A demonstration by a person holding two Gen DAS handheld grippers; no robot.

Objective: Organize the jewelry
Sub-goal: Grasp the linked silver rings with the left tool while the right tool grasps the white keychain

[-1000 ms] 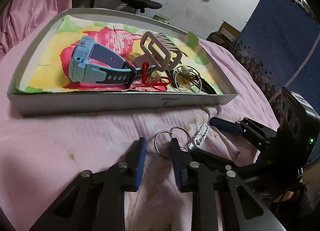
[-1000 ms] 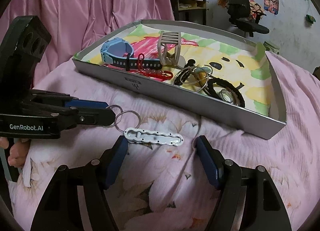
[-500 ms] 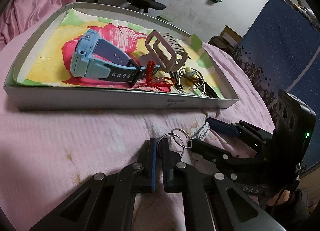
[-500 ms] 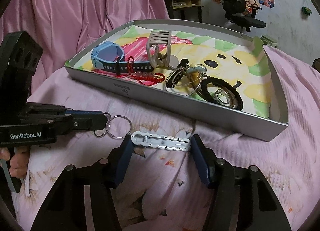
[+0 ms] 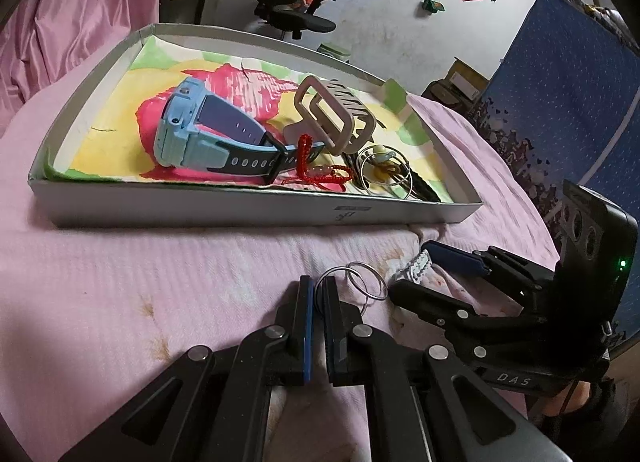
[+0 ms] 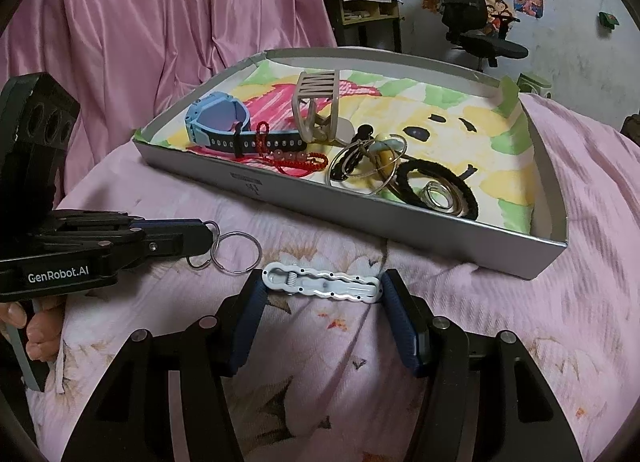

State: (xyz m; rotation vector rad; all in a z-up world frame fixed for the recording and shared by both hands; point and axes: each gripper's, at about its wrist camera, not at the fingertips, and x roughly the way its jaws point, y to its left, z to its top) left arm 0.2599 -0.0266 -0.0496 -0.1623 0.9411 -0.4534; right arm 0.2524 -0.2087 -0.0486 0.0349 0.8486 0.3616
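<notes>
Just in front of the gray tray (image 6: 360,206), on the soft pink bed cover (image 5: 140,282), lies a white hair clip (image 6: 320,283). It looks light, hard and smooth, so it may slip. The right claw (image 6: 322,302) is wide open, with one blue pad at each end of the clip; gripping it across the middle may be safer. The left claw (image 5: 316,302) is pinched shut on thin, shiny metal key rings (image 6: 224,248), beside the clip.
</notes>
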